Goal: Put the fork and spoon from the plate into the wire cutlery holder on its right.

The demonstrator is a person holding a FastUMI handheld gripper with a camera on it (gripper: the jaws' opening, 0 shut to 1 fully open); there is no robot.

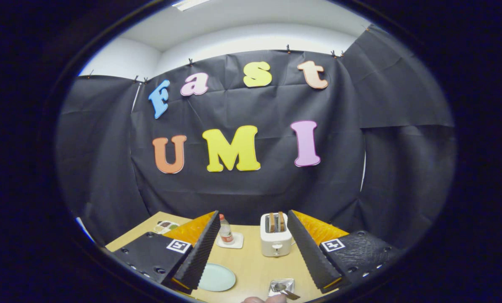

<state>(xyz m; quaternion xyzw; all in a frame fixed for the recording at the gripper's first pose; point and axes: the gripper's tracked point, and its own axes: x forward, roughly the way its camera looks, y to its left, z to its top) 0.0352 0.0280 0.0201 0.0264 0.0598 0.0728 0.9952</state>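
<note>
While the gripper [253, 252] stands open and empty, cutlery [285, 289] lies between its fingers: judged light, stiff, slippery metal; grip mid-handle.

Gripper [253, 252] fingers spread apart, empty, above table [251, 261]; plate [216, 277] lower centre-left, toaster [276, 240] centre, bottle [225, 229] beside it, cutlery tray [282, 288] bottom centre
</note>
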